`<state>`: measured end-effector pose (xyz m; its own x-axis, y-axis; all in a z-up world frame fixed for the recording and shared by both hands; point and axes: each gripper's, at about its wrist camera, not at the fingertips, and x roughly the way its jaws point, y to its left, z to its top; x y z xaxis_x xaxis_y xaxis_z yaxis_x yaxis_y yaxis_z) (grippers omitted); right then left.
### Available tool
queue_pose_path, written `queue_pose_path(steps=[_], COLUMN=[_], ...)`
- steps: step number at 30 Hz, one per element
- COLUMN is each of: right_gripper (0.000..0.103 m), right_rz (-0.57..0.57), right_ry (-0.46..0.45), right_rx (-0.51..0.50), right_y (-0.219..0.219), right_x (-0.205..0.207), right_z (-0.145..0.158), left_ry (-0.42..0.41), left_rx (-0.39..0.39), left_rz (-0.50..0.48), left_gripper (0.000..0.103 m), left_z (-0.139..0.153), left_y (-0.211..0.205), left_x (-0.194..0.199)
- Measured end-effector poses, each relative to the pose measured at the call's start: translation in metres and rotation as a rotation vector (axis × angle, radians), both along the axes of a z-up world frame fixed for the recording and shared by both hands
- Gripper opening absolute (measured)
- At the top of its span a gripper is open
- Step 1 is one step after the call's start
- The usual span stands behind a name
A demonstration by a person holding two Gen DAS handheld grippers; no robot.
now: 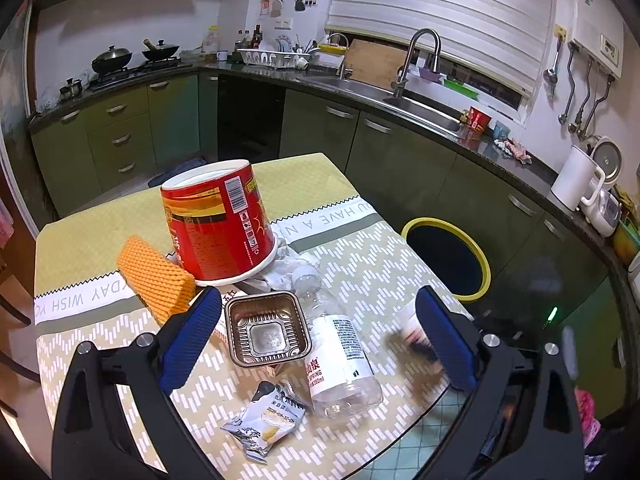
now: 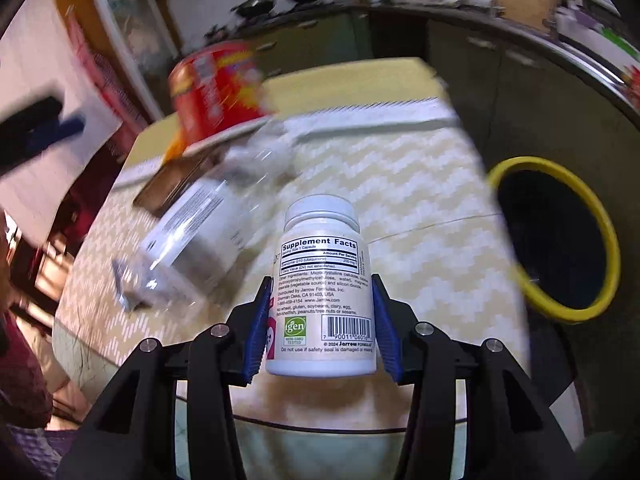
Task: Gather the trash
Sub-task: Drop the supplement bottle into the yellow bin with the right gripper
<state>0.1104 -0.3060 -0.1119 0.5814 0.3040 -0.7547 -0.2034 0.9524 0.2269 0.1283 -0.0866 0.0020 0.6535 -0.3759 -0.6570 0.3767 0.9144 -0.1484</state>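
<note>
My right gripper (image 2: 320, 292) is shut on a white supplement bottle (image 2: 322, 280) and holds it above the table's near edge, left of the yellow-rimmed trash bin (image 2: 560, 240). The bottle shows blurred in the left wrist view (image 1: 412, 330). My left gripper (image 1: 316, 308) is open and empty above the trash pile: a brown foil tray (image 1: 267, 330), a clear plastic water bottle (image 1: 340, 356), a snack wrapper (image 1: 266, 420), an orange foam net (image 1: 154, 278) and an upturned red noodle cup (image 1: 218, 220).
The table (image 1: 380, 264) has a patterned green cloth. The bin (image 1: 448, 258) stands beside the table's right side, in front of green cabinets. Crumpled white tissue (image 1: 290, 266) lies behind the water bottle. Counter, sink and kettle lie beyond.
</note>
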Motion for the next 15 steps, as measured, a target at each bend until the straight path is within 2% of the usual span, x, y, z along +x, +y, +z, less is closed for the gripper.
queue_pose_path(steps=[4,7,11,15], right_gripper=[0.047,0.047,0.047,0.047], right_rz=[-0.151,-0.299,-0.389,-0.421], right_ry=[-0.031,0.007,0.077,0.141], right_rx=[-0.017,-0.046,-0.087,-0.113], right_y=[-0.06,-0.122,-0.17,-0.195], right_x=[0.01,0.033,0.062,0.09], right_z=[0.008,-0.002,-0.024,-0.048], left_ry=[0.002,0.004,0.008,0.027], left_rx=[0.008,0.016,0.029,0.038], left_rz=[-0.009,-0.016,-0.019,-0.012], left_gripper=[0.093,0.093,0.093,0.093], left_z=[0.0,0.0,-0.001,-0.005], left_y=[-0.007,-0.013,-0.02,-0.024], left_x=[-0.002,-0.003,-0.003,-0.001])
